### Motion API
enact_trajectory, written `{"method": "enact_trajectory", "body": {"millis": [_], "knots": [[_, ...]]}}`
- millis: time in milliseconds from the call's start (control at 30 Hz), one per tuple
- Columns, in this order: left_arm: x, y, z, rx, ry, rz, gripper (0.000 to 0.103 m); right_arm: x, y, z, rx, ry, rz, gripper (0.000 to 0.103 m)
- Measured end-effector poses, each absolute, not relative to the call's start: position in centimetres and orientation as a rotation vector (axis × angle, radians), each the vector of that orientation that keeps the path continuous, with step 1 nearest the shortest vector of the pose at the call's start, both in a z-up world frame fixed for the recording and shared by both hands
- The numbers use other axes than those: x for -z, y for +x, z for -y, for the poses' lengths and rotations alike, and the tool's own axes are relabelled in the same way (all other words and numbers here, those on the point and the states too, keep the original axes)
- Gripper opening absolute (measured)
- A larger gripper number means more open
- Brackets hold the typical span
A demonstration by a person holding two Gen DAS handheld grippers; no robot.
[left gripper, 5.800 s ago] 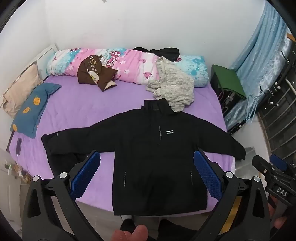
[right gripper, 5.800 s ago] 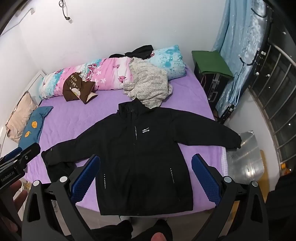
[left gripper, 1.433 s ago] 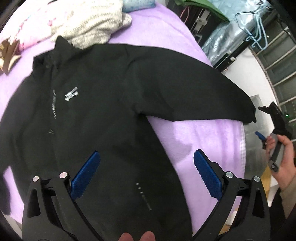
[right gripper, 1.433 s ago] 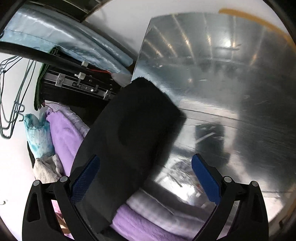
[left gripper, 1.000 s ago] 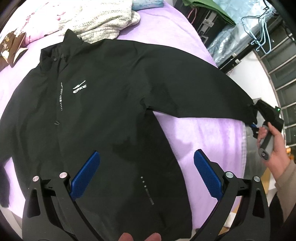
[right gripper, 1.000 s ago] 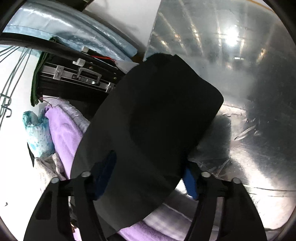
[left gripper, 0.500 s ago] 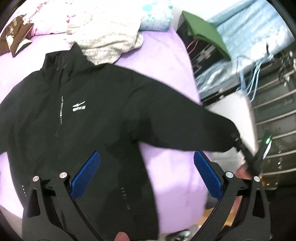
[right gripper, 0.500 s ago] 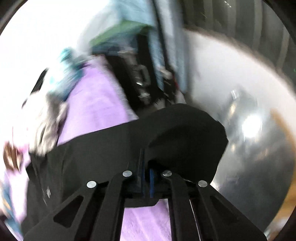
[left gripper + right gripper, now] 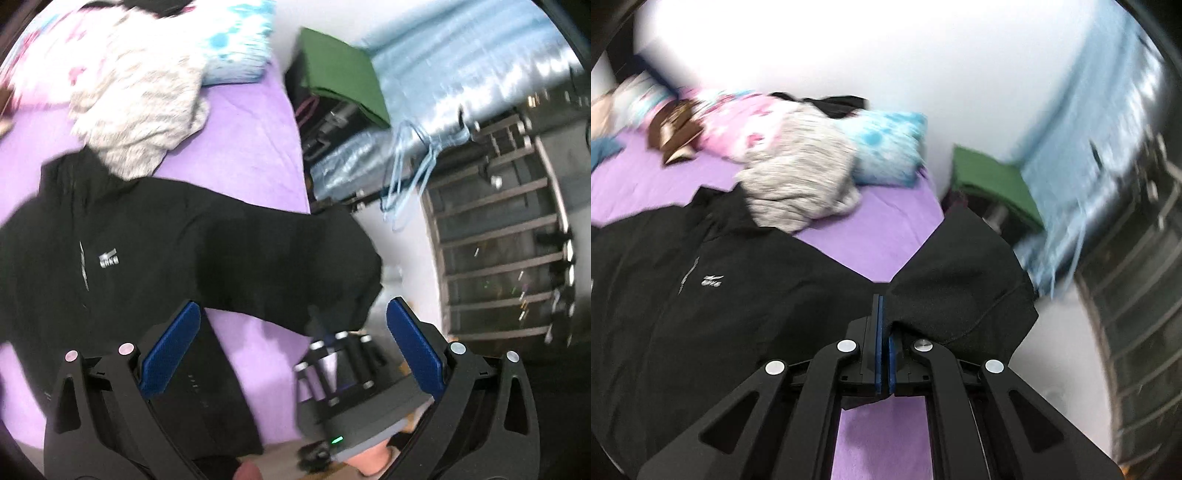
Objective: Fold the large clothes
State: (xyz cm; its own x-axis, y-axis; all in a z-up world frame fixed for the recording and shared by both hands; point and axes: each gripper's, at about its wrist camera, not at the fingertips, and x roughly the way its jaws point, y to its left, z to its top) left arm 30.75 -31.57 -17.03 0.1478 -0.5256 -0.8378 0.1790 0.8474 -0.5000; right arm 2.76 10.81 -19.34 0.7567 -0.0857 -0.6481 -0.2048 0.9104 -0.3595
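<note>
Right gripper (image 9: 882,317) is clamped tight on the cuff end of the sleeve (image 9: 964,288) of one black jacket (image 9: 713,306), its two blue pads pressed together with the cloth pinched between them. That sleeve is lifted off the bed (image 9: 871,240) and bunches in a fold above the jaws. Left gripper (image 9: 291,343) hangs with its jaws wide apart, holding nothing — both blue pads (image 9: 170,350) show clear on either side of the view, over the jacket's lower body and the bed edge.

One jacket lies front up on the purple sheet, collar toward the wall, zip line running down the chest. A small white logo (image 9: 712,280) sits on the chest; its letters are too blurred to read. From the left wrist view the raised sleeve (image 9: 295,266) reaches past the right edge of the bed, where the right gripper meets it.

Behind the collar lies one grey knitted garment (image 9: 801,184), touching the jacket's neck. Along the wall runs one pink and blue flowered quilt (image 9: 746,122), with one brown item (image 9: 676,129) on it. Beside the bed stands one green-topped case (image 9: 340,74), then a blue curtain (image 9: 461,66) and a barred metal grille (image 9: 506,229) — the gap between bed and grille is narrow. Bare purple sheet lies between the sleeve and the jacket's body.
</note>
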Motion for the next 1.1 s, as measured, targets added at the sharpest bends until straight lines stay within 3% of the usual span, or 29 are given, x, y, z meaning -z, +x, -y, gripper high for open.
{"method": "enact_trajectory", "body": {"millis": [200,433,667,867,900,933,1033,1100], "knots": [[17.3,31.5,35.1,0.544,-0.019,-1.485,0.097,19.8,-0.5,-19.1,-0.143,-0.699,-0.645,0.002],[22.2,32.6,33.2,0.306,0.024,-1.709,0.097,21.7,-3.4,-25.0,-0.176,-0.922,-0.646,0.002],[25.9,33.8,30.4,0.229,-0.122,-1.792,0.097,22.4,-5.1,-27.8,-0.192,-1.044,-0.598,0.002],[29.4,33.9,29.6,0.089,-0.062,-1.904,0.096,22.7,-5.6,-29.1,-0.207,-1.15,-0.549,0.002],[29.8,34.0,29.3,0.063,-0.032,-1.909,0.088,22.7,-5.8,-29.3,-0.219,-1.156,-0.55,0.002],[30.1,34.1,29.0,0.043,-0.008,-1.915,0.062,22.8,-5.8,-29.3,-0.223,-1.166,-0.546,0.002],[30.0,34.0,28.1,0.035,-0.045,-1.917,0.045,23.1,-6.3,-29.6,-0.247,-1.186,-0.542,0.002],[29.4,33.9,27.9,0.077,-0.057,-1.901,0.038,23.2,-6.5,-29.8,-0.251,-1.19,-0.541,0.002]]}}
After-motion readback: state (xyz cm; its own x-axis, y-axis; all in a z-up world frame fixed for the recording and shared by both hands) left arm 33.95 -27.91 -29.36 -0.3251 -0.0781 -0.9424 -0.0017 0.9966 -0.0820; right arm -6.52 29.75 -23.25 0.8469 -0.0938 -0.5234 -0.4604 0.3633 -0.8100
